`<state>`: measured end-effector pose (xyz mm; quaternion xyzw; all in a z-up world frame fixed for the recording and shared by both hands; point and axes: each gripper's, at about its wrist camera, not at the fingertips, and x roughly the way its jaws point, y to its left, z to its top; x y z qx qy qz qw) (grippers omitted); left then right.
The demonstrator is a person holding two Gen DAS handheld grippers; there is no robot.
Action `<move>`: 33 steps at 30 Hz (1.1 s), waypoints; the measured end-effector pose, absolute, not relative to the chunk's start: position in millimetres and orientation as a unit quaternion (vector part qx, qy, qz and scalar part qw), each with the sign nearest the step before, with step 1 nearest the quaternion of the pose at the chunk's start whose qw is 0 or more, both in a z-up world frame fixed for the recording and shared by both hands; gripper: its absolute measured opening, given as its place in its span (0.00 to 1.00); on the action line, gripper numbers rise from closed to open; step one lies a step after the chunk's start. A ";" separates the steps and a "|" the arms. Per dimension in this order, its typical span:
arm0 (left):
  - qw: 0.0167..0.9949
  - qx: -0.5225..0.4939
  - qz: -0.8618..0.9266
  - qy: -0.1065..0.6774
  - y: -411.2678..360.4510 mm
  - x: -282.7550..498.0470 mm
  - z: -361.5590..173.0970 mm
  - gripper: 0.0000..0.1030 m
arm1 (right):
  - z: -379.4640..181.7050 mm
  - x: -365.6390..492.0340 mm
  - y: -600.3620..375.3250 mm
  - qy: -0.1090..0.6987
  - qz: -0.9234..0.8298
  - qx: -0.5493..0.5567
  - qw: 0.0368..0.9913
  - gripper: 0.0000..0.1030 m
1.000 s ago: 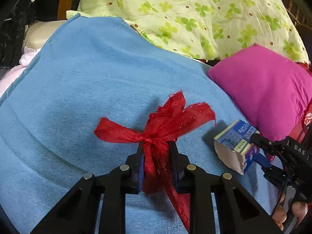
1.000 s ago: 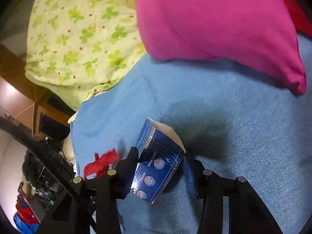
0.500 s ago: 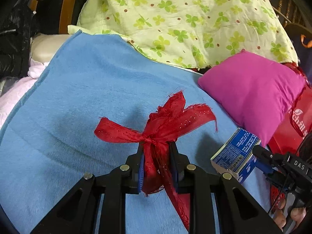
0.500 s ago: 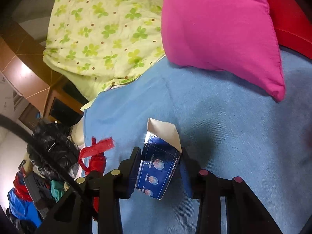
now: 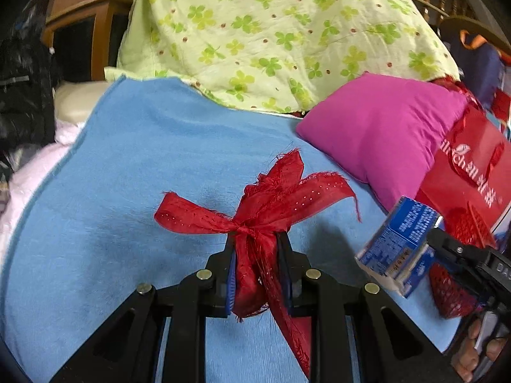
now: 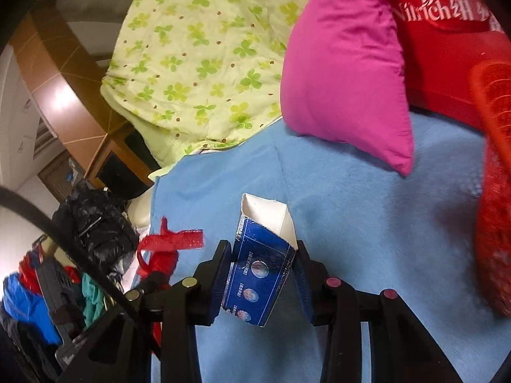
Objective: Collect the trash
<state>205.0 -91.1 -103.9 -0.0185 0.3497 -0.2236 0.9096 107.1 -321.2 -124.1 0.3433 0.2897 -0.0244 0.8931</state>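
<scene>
My left gripper (image 5: 258,242) is shut on a frayed red ribbon bow (image 5: 265,204) and holds it above the blue blanket (image 5: 143,166). My right gripper (image 6: 263,250) is shut on a blue and white carton (image 6: 260,274) with an open white end, lifted off the blanket (image 6: 367,229). The carton (image 5: 399,245) and the right gripper also show at the right of the left wrist view. The ribbon (image 6: 169,242) shows at the left of the right wrist view. A red mesh basket (image 6: 493,198) stands at the right edge.
A magenta pillow (image 5: 383,127) and a red bag with white lettering (image 5: 469,166) lie at the right. A green clover-print quilt (image 5: 271,32) is piled behind. A black bag (image 6: 92,220) and wooden furniture (image 5: 95,16) are at the left, off the bed.
Both grippers have risen and drawn back with their loads. The carton has lifted off the blanket. The red bag and the mesh basket have come into view at the right.
</scene>
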 end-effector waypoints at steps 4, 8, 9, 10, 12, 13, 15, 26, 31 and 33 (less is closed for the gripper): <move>0.913 -0.005 -0.218 0.346 -93.9 180.6 -106.1 0.24 | -120.4 77.3 -321.6 0.286 -0.026 0.330 0.900 0.40; 0.915 0.027 -0.209 0.343 -99.9 153.6 -109.8 0.24 | -119.7 52.1 -320.4 0.283 -0.019 0.330 0.900 0.40; 0.916 0.032 -0.208 0.341 -100.1 148.1 -110.4 0.24 | -119.3 47.6 -319.5 0.282 -0.017 0.329 0.901 0.40; 0.917 0.037 -0.208 0.340 -100.0 141.5 -110.2 0.24 | -118.7 41.6 -318.2 0.281 -0.015 0.327 0.902 0.40; 0.918 0.039 -0.205 0.338 -98.8 129.5 -109.6 0.24 | -116.6 30.8 -315.7 0.277 -0.011 0.321 0.906 0.40; 0.917 0.039 -0.204 0.339 -97.5 124.3 -109.7 0.24 | -115.2 26.8 -314.0 0.275 -0.008 0.317 0.908 0.40; 0.917 0.044 -0.203 0.342 -95.6 112.0 -109.6 0.24 | -112.3 17.5 -309.2 0.270 -0.002 0.309 0.912 0.40; 0.927 0.078 -0.195 0.311 -97.0 70.8 -76.5 0.24 | -99.7 -19.6 -285.0 0.259 0.012 0.268 0.928 0.40; 0.931 0.091 -0.195 0.294 -100.5 56.4 -61.9 0.24 | -91.7 -32.8 -288.2 0.249 0.009 0.271 0.930 0.40; 0.932 0.097 -0.195 0.289 -102.6 51.8 -56.9 0.24 | -89.3 -36.4 -289.2 0.247 0.009 0.273 0.930 0.40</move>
